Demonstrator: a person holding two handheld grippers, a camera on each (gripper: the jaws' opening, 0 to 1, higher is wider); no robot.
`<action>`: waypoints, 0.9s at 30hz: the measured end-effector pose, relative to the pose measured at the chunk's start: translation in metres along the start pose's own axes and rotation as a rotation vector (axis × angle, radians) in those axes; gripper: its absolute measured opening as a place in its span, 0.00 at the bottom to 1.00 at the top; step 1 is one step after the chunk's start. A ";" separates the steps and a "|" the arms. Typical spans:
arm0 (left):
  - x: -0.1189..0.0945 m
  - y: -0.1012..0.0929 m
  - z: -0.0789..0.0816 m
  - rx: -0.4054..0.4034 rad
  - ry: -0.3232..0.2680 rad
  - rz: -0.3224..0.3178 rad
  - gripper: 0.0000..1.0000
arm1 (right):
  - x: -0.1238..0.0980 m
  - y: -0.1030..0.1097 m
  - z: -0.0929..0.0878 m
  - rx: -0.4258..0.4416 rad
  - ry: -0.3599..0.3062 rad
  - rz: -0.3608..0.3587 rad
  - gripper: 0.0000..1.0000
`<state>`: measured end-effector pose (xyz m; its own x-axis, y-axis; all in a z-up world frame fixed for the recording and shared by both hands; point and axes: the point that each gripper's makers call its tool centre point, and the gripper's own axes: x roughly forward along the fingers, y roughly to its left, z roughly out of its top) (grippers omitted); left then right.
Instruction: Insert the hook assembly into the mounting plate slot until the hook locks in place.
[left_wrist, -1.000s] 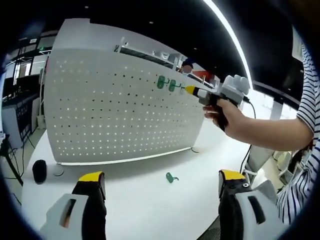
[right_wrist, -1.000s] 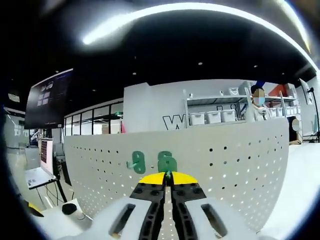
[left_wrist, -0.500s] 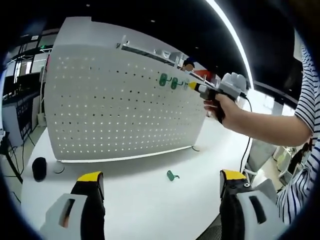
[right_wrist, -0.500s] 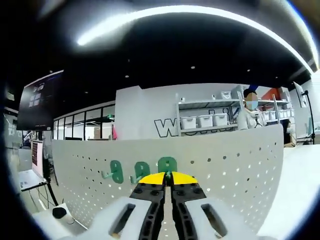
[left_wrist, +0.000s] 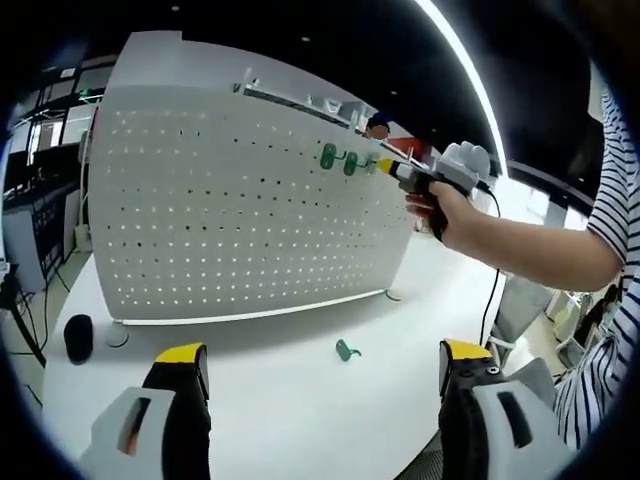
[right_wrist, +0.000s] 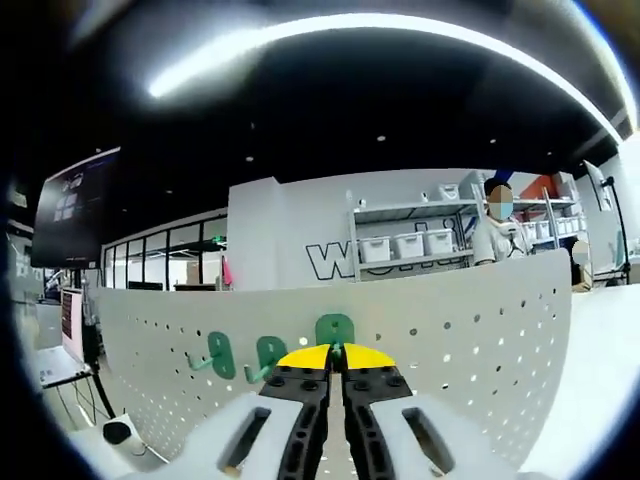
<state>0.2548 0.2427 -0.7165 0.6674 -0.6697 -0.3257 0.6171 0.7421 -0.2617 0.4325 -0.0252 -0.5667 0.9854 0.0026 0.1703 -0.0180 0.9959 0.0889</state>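
My right gripper (right_wrist: 336, 352) pinches the green hook (right_wrist: 334, 328) against the pegboard (right_wrist: 480, 320) — pressing squarely, level with its neighbours, should lock it.

In the left gripper view, the right gripper (left_wrist: 384, 167) now sits higher and further in against the top edge of the white pegboard (left_wrist: 240, 200) than a second ago. Its closed jaws press a green hook (right_wrist: 334, 332) to the board. Two mounted green hooks (right_wrist: 245, 355) now show to its left, where one showed a second ago.
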 end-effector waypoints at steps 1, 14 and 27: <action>0.000 0.001 0.000 0.000 0.001 0.004 0.97 | 0.001 0.000 -0.004 0.007 0.010 0.000 0.01; 0.004 0.003 0.001 -0.012 -0.001 0.010 0.96 | 0.001 0.001 -0.007 0.001 0.005 -0.014 0.01; -0.001 0.013 -0.009 -0.030 0.010 0.042 0.96 | 0.003 -0.005 -0.010 0.039 -0.008 -0.044 0.01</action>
<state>0.2582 0.2529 -0.7277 0.6880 -0.6379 -0.3460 0.5758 0.7700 -0.2746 0.4374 -0.0288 -0.5761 0.9840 -0.0419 0.1732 0.0184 0.9907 0.1350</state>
